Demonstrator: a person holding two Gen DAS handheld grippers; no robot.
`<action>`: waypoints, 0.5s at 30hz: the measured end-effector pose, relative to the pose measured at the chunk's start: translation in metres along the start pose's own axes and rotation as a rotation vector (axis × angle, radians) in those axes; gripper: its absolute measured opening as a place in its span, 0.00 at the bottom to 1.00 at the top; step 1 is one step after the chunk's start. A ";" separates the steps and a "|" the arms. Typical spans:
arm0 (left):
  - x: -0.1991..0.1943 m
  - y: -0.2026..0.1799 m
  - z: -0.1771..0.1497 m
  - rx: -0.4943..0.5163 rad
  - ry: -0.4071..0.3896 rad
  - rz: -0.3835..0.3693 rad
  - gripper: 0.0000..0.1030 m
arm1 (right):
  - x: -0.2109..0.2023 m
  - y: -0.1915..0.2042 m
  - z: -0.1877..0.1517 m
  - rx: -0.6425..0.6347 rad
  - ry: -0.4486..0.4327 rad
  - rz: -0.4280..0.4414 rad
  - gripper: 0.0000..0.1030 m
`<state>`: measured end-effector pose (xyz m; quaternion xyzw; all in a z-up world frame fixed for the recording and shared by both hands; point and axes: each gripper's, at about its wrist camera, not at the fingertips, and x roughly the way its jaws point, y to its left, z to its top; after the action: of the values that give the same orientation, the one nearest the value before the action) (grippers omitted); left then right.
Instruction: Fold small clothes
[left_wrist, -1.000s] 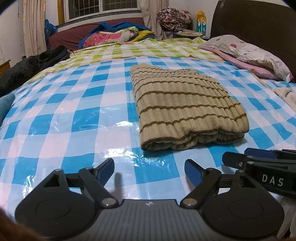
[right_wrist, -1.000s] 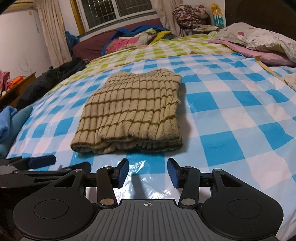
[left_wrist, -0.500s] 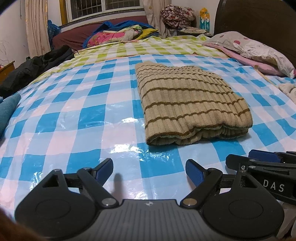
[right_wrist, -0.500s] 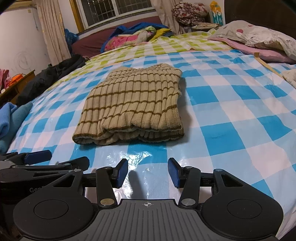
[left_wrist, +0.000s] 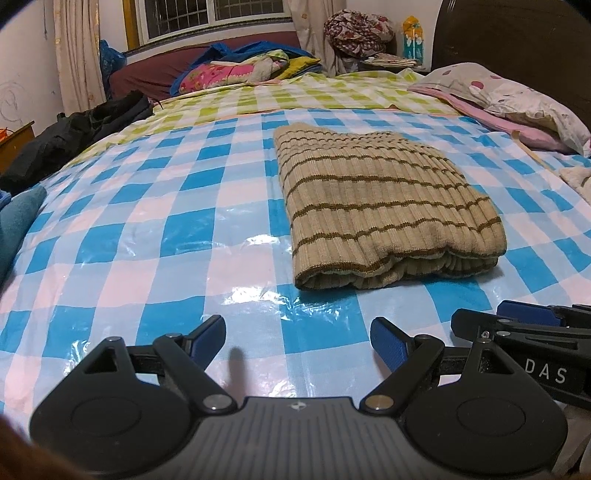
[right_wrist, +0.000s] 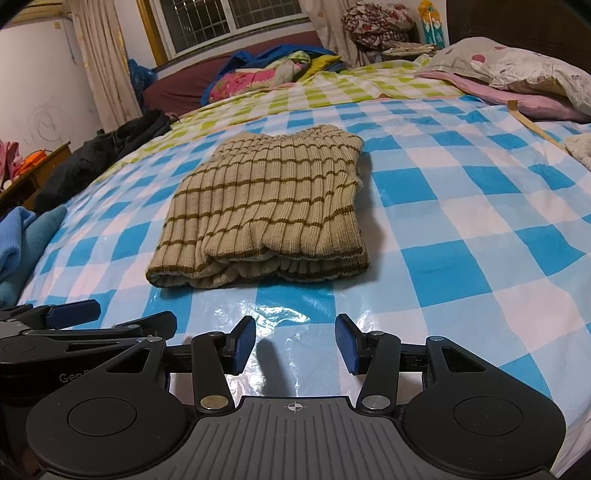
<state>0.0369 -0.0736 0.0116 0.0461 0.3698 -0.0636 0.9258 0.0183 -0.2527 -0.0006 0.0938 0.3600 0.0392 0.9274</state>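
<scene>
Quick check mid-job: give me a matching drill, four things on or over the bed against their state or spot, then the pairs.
1. striped sweater
2. left gripper
3. pillow
4. black jacket

A. by the dark headboard
B. open, empty, short of the garment
C. heaped at the bed's far left edge
D. folded flat on the blue checked sheet

Pairs: 1-D, 2-B, 3-A, 4-C

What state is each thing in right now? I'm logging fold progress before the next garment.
Striped sweater: folded into a flat rectangle, lying on the checked sheet, held by neither gripper.
Left gripper: open, empty, short of the sweater.
Right gripper: open, empty, short of the sweater.
Blue garment: bunched up at the sheet's left edge.
</scene>
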 end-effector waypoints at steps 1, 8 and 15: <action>0.000 0.000 0.000 0.000 0.000 0.000 0.88 | 0.000 0.000 0.000 0.000 0.000 0.000 0.46; 0.001 0.001 0.000 -0.003 0.007 0.001 0.88 | 0.000 0.000 0.000 0.000 0.001 0.000 0.46; 0.001 0.001 -0.001 -0.009 0.013 0.003 0.87 | 0.000 0.000 0.000 0.000 0.000 0.000 0.46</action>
<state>0.0371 -0.0729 0.0098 0.0432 0.3762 -0.0602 0.9236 0.0181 -0.2523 -0.0008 0.0935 0.3602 0.0392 0.9273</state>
